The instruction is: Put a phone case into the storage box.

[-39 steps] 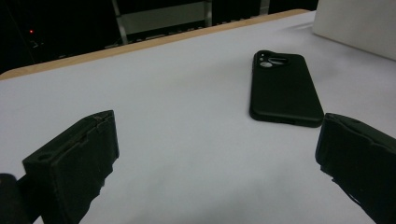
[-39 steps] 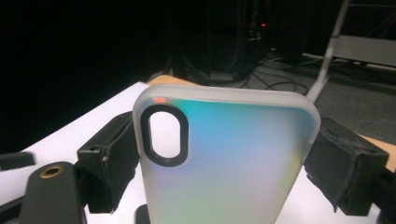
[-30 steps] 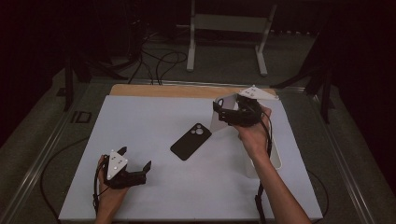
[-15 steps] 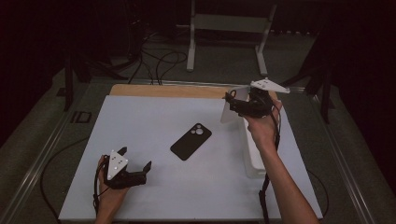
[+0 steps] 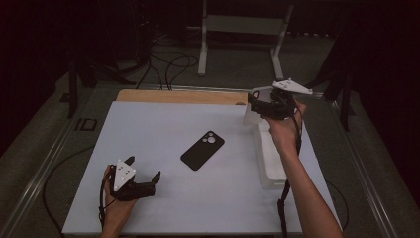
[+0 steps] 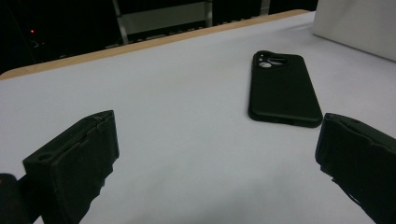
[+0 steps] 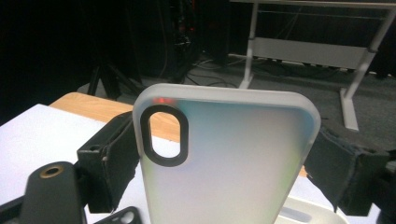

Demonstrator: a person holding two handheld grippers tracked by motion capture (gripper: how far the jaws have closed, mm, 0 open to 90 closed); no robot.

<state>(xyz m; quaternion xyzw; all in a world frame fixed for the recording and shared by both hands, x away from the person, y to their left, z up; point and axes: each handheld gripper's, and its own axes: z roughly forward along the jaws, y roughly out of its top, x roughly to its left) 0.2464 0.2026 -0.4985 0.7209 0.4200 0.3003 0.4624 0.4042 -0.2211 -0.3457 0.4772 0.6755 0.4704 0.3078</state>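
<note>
In the high view, the left gripper (image 5: 143,179) is resting low at the lower left of the frame, on the white table top (image 5: 163,129), with its jaws standing wide apart and gripping nothing. In the left gripper view, those two black jaws are rising from the bottom corners with bare white surface between them, and the black phone (image 6: 282,88) is lying flat beyond them, in the upper right, camera end pointing away.

In the high view that black phone (image 5: 202,149) is lying near the middle of the frame, tilted diagonally, well apart from both grippers. To its right, a white tray (image 5: 270,161) is sitting along the right side of the table top, under the person's right forearm.

Farther up, at the upper right, the right gripper (image 5: 255,106) is being held above the far end of the tray, clamped on a frosted translucent phone case (image 5: 251,115). In the right gripper view, the case (image 7: 224,158) is standing upright between the jaws, which are pressing on its two long edges, its oval camera cutout at the upper left. Behind it, a wooden table edge (image 7: 88,106) is showing, then a dark floor with cables and a white metal stand (image 7: 308,46).
</note>
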